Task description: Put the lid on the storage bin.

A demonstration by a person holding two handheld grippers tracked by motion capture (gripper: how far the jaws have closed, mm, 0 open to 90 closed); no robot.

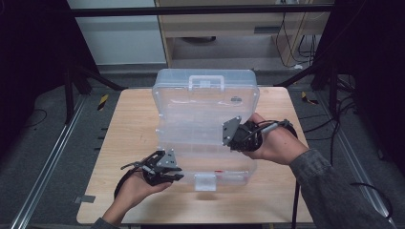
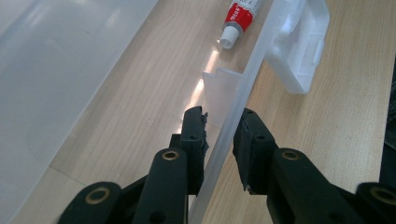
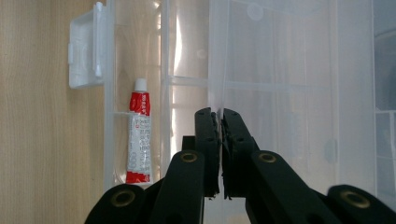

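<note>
Pale wooden table (image 1: 129,143) is standing amid dark floor and black frame rails, and is bearing a clear plastic box (image 1: 205,109) lying open, its lid with the moulded handle (image 1: 206,82) lying flat toward the far edge and its latch (image 1: 205,182) facing the near edge. Left gripper (image 1: 177,171) is resting at the box's near-left rim; seen in the left gripper view (image 2: 219,135), its jaws are straddling the thin front wall (image 2: 233,112), spread slightly, and whether the pads are pressing on it cannot be told. Right gripper (image 1: 228,135) is reaching in from the right; in the right gripper view (image 3: 220,122) its jaws are pressed together on a thin clear divider (image 3: 217,70). Inside a front compartment, just beside the latch, a small tube (image 3: 139,137) with red ends, a white cap and a white middle band is lying; its small print is too fine to read.
</note>
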